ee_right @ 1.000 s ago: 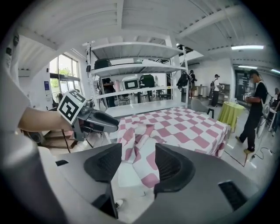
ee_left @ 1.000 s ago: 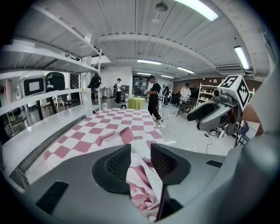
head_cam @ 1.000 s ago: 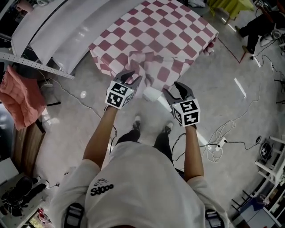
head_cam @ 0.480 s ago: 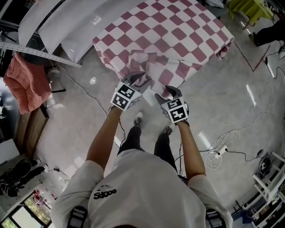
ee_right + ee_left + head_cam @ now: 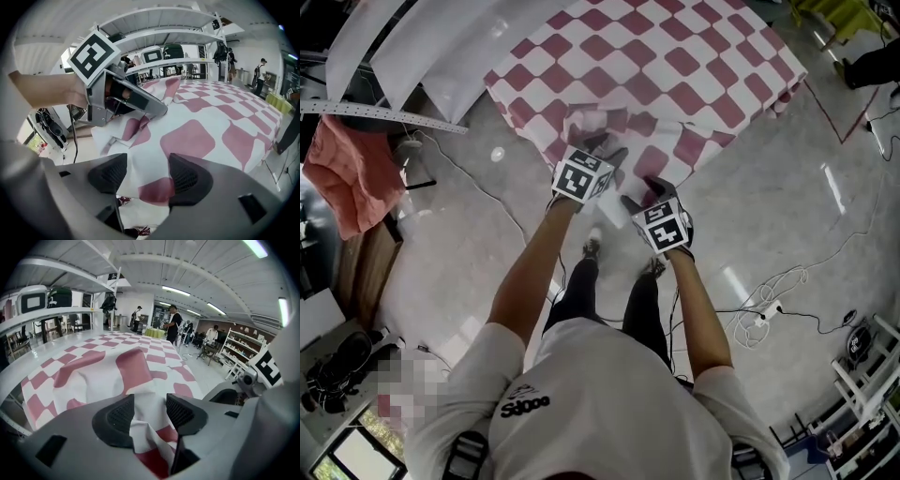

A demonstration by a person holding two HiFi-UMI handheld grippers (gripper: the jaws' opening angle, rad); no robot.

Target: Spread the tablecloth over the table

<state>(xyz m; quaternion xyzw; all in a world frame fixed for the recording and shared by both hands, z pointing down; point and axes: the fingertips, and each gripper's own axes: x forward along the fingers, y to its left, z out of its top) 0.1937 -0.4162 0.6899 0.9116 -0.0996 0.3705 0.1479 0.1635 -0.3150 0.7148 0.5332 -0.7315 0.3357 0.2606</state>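
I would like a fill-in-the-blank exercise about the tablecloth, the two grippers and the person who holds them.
1. The tablecloth is patterned with red and white ___.
2. The left gripper and the right gripper both have ___ jaws.
3. The person's T-shirt is ___.
Missing words: squares; open; white.
Note: both pairs of jaws have just been opening; cloth lies loose between the left pair, and its edge shows between the right pair.

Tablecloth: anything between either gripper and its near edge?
Nothing visible. The tablecloth edge already lies between the jaws of the left gripper and the right gripper. Both pairs have just been opening and stand apart, not pressing it.
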